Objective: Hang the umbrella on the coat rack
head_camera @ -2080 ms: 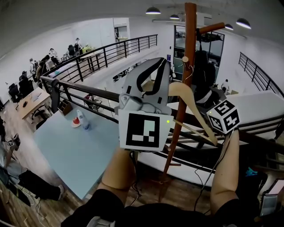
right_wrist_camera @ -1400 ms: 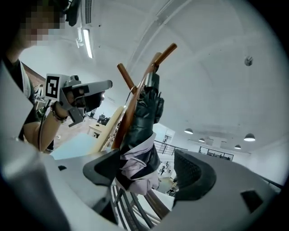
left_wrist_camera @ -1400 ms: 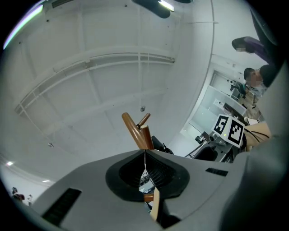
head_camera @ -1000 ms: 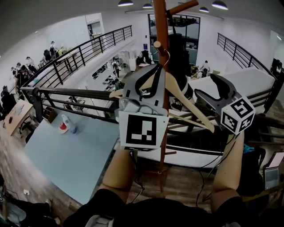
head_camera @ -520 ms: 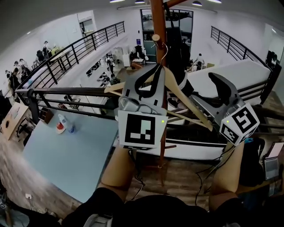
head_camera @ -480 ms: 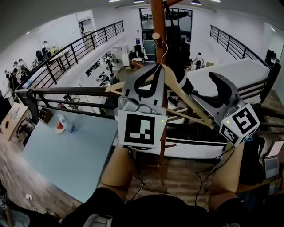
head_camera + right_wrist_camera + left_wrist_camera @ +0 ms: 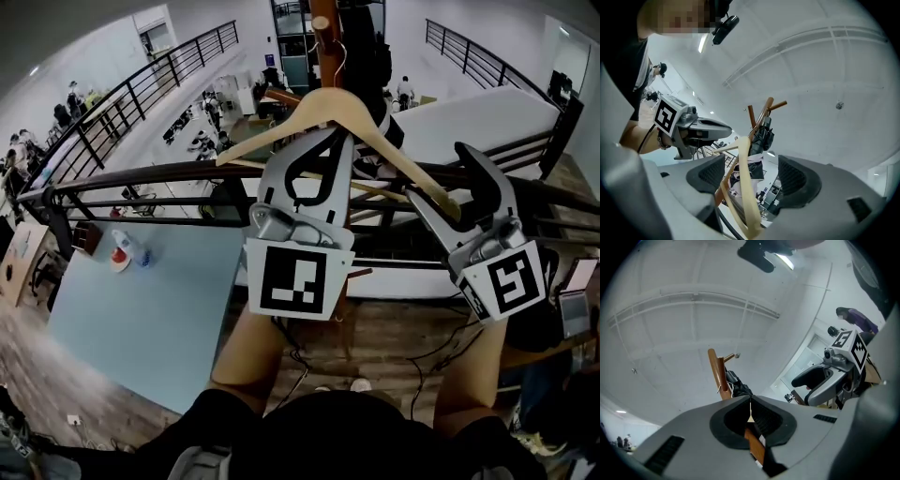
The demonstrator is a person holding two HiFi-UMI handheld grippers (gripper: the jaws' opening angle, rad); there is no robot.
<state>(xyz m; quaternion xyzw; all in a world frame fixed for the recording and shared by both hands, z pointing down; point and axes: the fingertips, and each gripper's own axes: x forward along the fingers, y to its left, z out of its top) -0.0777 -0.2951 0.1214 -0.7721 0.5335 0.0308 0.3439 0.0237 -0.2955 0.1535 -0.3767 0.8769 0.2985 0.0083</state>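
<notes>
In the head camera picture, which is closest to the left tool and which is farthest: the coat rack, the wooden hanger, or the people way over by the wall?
1. The wooden hanger: clamped in the left tool, touching it.
2. The coat rack: straight ahead, top middle, up by the hanger's hook.
3. The people: far off at the left edge.

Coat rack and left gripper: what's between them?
The wooden hanger, in the head view: the left gripper is shut on it, its hook reaching up to the coat rack.

Pale wood hanger (image 7: 328, 97), brown coat rack (image 7: 324, 9), light-blue table (image 7: 141, 309)
</notes>
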